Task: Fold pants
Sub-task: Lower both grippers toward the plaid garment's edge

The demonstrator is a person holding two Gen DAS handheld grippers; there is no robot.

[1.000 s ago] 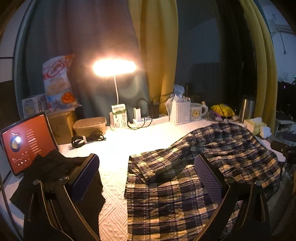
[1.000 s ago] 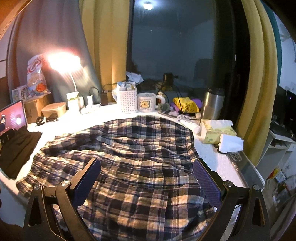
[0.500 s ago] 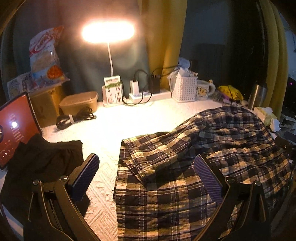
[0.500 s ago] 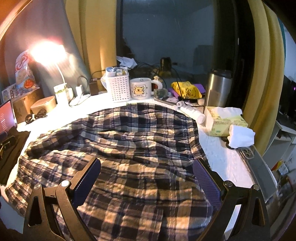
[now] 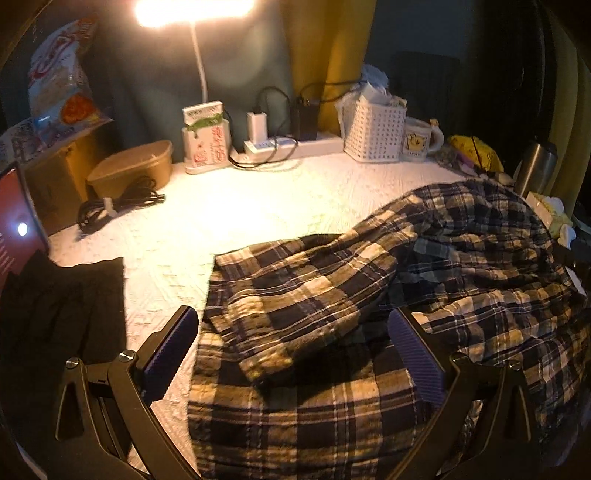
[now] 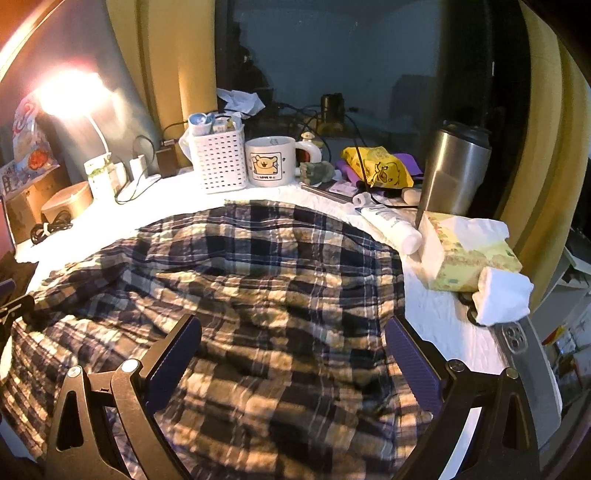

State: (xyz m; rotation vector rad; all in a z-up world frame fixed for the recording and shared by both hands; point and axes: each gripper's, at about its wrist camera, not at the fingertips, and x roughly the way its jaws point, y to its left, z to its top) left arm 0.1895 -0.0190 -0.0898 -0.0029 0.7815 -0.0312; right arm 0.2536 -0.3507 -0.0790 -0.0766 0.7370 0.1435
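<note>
The plaid pants (image 5: 369, 302) lie rumpled across a white quilted table (image 5: 240, 206), dark blue and cream checks. In the left wrist view one leg end is folded back over the other near the left. My left gripper (image 5: 291, 354) is open and empty, just above the leg ends. In the right wrist view the pants (image 6: 258, 288) fill the middle. My right gripper (image 6: 291, 354) is open and empty, low over the wider part of the pants, near the table's right edge.
A black garment (image 5: 62, 306) and a red-screen tablet (image 5: 14, 225) sit at the left. A lamp (image 5: 195, 11), power strip (image 5: 280, 146), white basket (image 6: 219, 162), mug (image 6: 273, 160), steel tumbler (image 6: 454, 170), tissue box (image 6: 469, 254) and phone (image 6: 517, 339) line the back and right.
Both grippers have moved forward and lower toward the pants. The lamp and back clutter have risen in both views. Both stay open.
</note>
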